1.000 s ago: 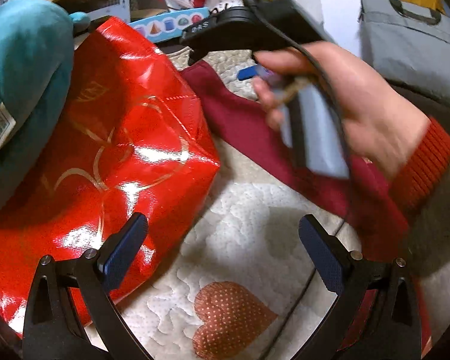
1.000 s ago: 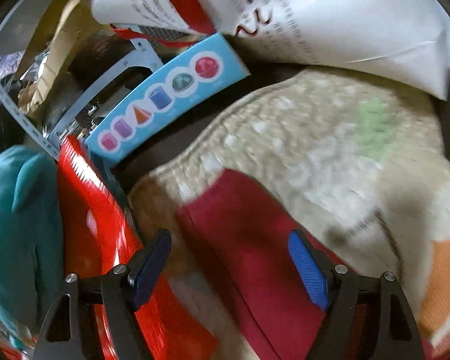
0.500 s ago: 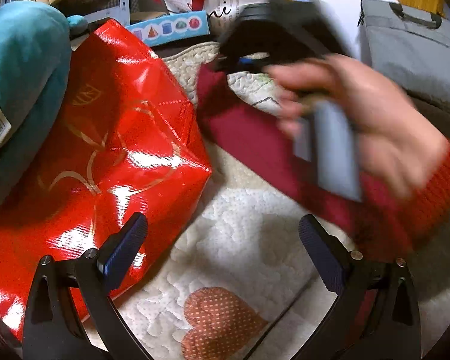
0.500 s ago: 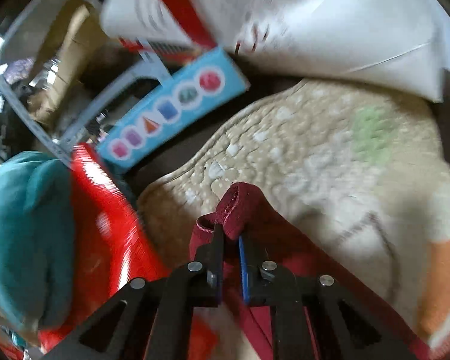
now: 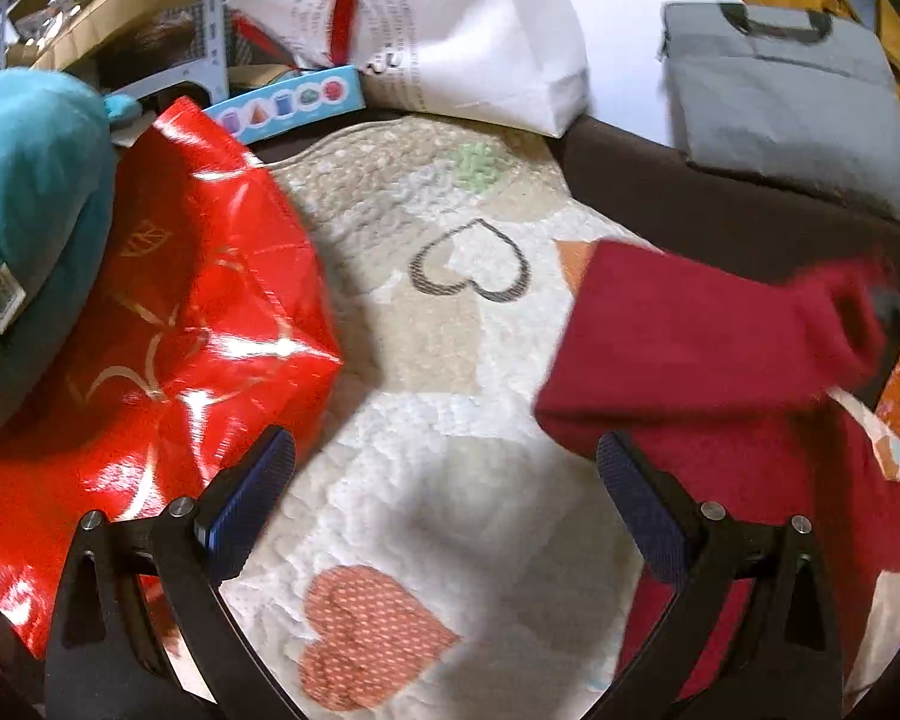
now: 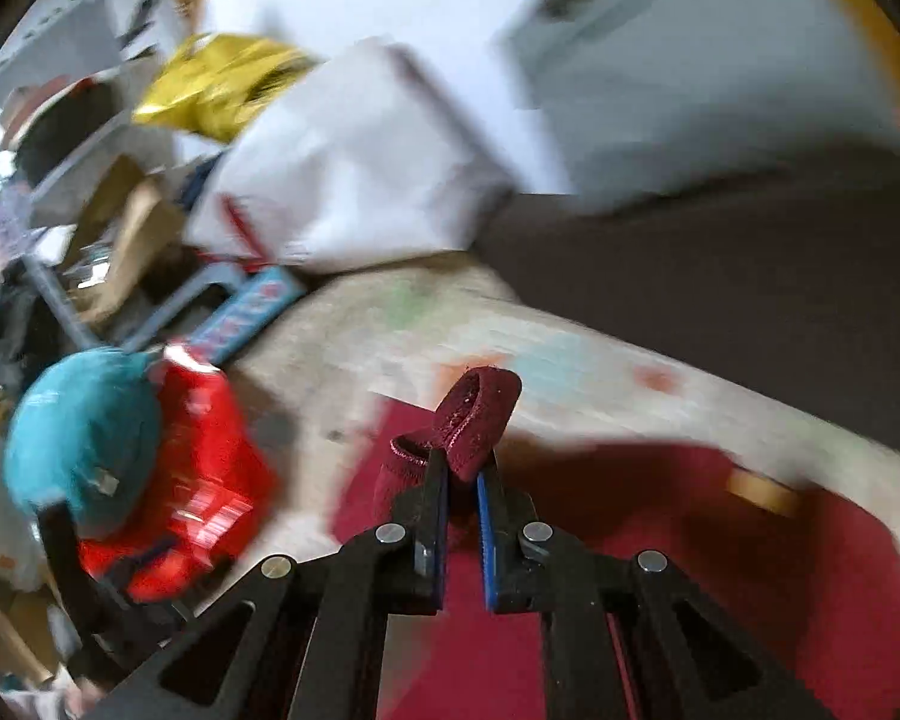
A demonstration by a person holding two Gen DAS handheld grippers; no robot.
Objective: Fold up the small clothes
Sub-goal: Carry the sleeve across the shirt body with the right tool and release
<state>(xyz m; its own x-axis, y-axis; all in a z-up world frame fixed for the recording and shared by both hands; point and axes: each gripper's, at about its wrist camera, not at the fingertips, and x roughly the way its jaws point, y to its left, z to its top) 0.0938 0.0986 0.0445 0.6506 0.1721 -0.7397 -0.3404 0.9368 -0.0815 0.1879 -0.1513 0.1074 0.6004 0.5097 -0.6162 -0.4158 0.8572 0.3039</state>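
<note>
The dark red garment (image 5: 708,360) is lying across the right side of the quilted mat (image 5: 438,480), and its far end is lifting clear of the mat, folding over the part that is lying flat beneath it. It is looking soft and thick, a plain deep crimson, with a ribbed hem. In the right wrist view that hem (image 6: 480,414) is curling into a small loop and poking up out of the right gripper (image 6: 462,516), whose fingers (image 6: 432,516) are pressing almost together with the cloth pinched in between. The rest of the garment is spreading out below and to the right of that grip, blurred.

The right gripper is sitting raised above the mat, looking out toward the white paper bag (image 6: 342,180) and the grey bag (image 6: 690,60). The left gripper (image 5: 444,480) is hovering low over the mat with its fingers (image 5: 252,492) spread wide and gripping nothing; its right finger is sitting in front of the garment's near edge, and whether it is touching the cloth I cannot tell.

Out to the left, the shiny red bag (image 5: 174,336) is resting on the mat's edge, with a teal cushion (image 5: 24,228) leaning against it. Behind them a blue box printed with shapes (image 5: 288,105) is lying beside the white paper bag (image 5: 462,42).
</note>
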